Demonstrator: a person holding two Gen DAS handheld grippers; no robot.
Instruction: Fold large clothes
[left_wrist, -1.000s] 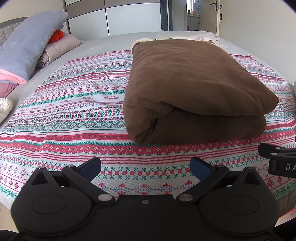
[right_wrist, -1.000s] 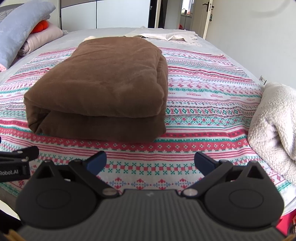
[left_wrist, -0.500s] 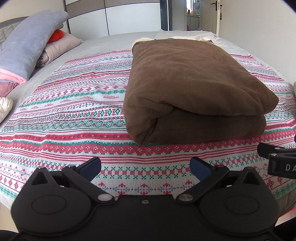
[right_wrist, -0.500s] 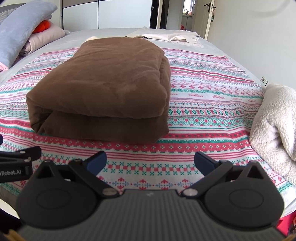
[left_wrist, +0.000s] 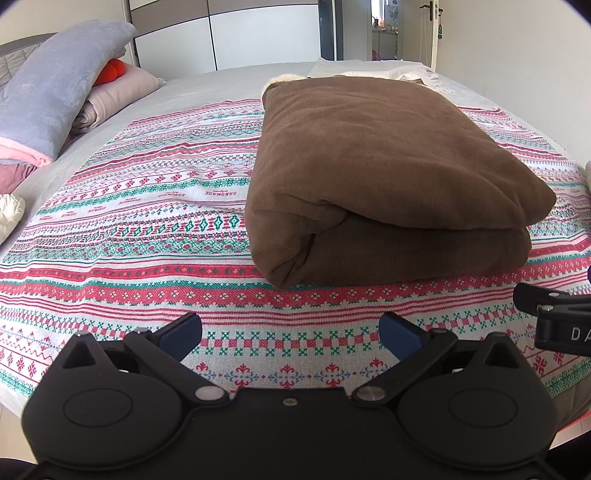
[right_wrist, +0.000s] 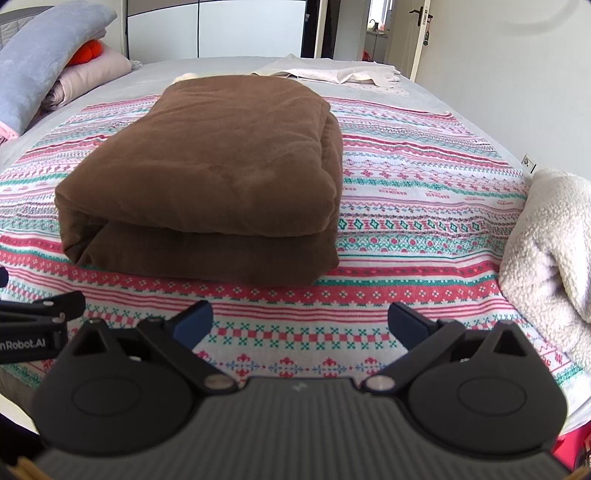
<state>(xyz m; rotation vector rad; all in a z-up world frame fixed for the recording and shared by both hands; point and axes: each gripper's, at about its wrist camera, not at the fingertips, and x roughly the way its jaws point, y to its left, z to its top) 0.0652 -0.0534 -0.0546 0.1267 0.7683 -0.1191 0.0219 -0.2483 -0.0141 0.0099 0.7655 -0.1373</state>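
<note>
A thick brown garment (left_wrist: 373, 173) (right_wrist: 221, 173) lies folded into a two-layer rectangle on the patterned red, green and white cover (left_wrist: 155, 229) (right_wrist: 417, 206) of a bed. My left gripper (left_wrist: 290, 330) stands open above the cover, short of the fold's near left corner, with nothing between its blue-tipped fingers. Over the cover in front of the fold's near right corner, my right gripper (right_wrist: 300, 321) is open and empty as well. Each gripper's side shows at the edge of the other's view.
A cream fleece bundle (right_wrist: 550, 254) lies at the bed's right edge. Grey and pink pillows (left_wrist: 62, 92) with an orange toy (left_wrist: 110, 68) are stacked at the far left. A white cloth (right_wrist: 332, 72) lies at the far end near a doorway. A wall runs along the right.
The right wrist view has shifted slightly, so the folded brown garment sits a little further right in it. The left gripper and the garment have not visibly moved.
</note>
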